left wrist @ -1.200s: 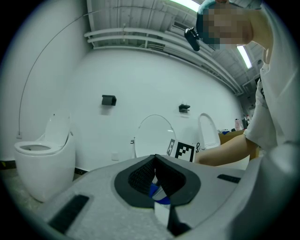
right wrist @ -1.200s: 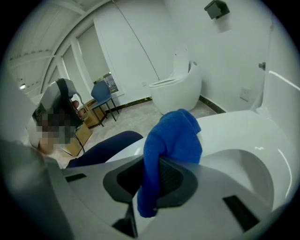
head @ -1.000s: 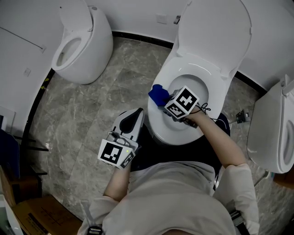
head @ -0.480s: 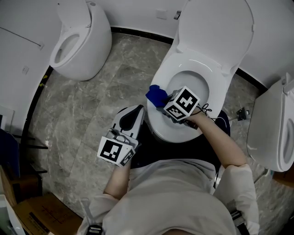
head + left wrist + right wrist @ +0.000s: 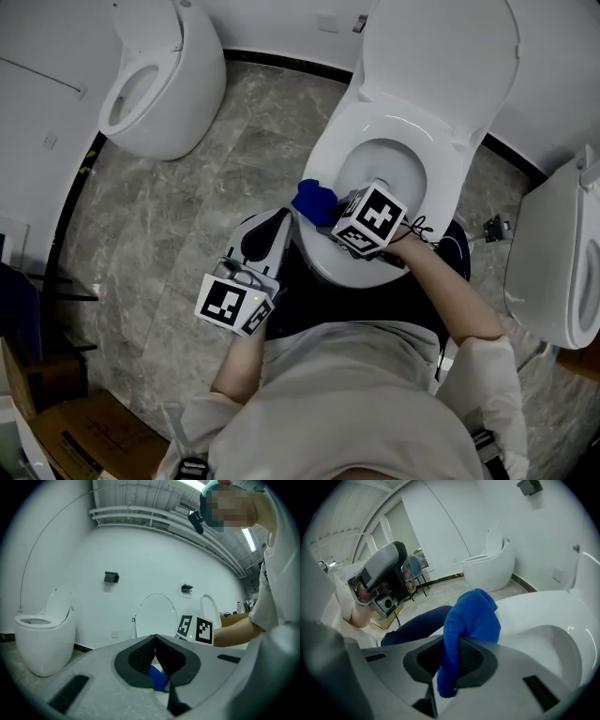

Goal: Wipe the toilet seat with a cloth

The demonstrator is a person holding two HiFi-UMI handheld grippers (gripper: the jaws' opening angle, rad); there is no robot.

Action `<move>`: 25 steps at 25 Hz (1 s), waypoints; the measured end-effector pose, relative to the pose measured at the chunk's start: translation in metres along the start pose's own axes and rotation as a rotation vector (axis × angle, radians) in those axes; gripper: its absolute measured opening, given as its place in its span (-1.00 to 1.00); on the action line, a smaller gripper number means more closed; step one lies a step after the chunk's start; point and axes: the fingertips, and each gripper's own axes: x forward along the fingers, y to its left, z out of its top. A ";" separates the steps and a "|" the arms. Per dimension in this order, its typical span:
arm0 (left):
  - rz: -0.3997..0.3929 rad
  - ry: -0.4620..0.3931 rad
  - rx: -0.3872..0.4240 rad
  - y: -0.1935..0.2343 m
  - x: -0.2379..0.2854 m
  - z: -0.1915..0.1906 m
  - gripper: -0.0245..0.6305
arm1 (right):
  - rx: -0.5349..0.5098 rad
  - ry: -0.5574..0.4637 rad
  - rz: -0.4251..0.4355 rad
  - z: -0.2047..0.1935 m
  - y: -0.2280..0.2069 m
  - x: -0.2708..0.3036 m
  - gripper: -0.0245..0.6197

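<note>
Both jaws of my right gripper [image 5: 449,662] pinch the soft, floppy cloth [image 5: 472,616] mid-fold. My left gripper [image 5: 155,644] is closed, empty.

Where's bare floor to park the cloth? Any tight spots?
Free: marble floor between the small toilet and the open toilet. Crowded: the open toilet's front rim, where the right tool grips the cloth beside the left tool.

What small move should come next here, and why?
Probably sweep the right gripper, its tongs shut on the blue terry cloth, along the white oval toilet seat: the cloth touches only its front-left edge, and the left gripper hangs aside.
</note>
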 end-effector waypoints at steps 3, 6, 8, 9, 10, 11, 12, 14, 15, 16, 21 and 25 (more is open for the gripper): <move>0.006 -0.001 -0.001 0.002 -0.003 0.000 -0.90 | -0.006 0.005 0.023 -0.002 0.007 0.000 -0.77; 0.007 0.001 -0.001 0.002 -0.003 -0.002 -0.90 | -0.009 0.009 0.040 -0.004 0.013 0.000 -0.77; 0.007 0.002 0.000 0.002 -0.003 -0.003 -0.90 | -0.022 0.016 0.048 -0.006 0.017 0.000 -0.77; 0.006 0.002 0.001 0.002 -0.003 -0.003 -0.90 | -0.033 0.022 0.051 -0.008 0.020 0.000 -0.77; 0.004 0.002 0.000 0.001 -0.003 -0.003 -0.90 | -0.045 0.029 0.051 -0.009 0.022 -0.001 -0.77; 0.002 0.002 0.000 0.000 -0.003 -0.003 -0.90 | -0.056 0.036 0.052 -0.011 0.024 -0.001 -0.77; 0.000 0.002 -0.001 0.000 -0.003 -0.003 -0.90 | -0.065 0.043 0.052 -0.012 0.026 -0.002 -0.77; -0.002 0.000 -0.001 0.000 -0.002 -0.003 -0.90 | -0.078 0.056 0.053 -0.014 0.030 -0.002 -0.77; -0.001 0.000 -0.002 0.000 -0.002 -0.003 -0.90 | -0.082 0.061 0.055 -0.014 0.032 -0.002 -0.77; 0.000 0.001 -0.002 0.000 -0.002 -0.004 -0.90 | -0.085 0.067 0.058 -0.016 0.034 -0.002 -0.77; -0.004 -0.001 0.002 -0.003 -0.002 -0.003 -0.90 | -0.083 0.080 0.069 -0.021 0.041 -0.005 -0.77; -0.002 -0.001 -0.001 0.000 -0.004 -0.003 -0.90 | -0.086 0.093 0.083 -0.024 0.048 -0.005 -0.77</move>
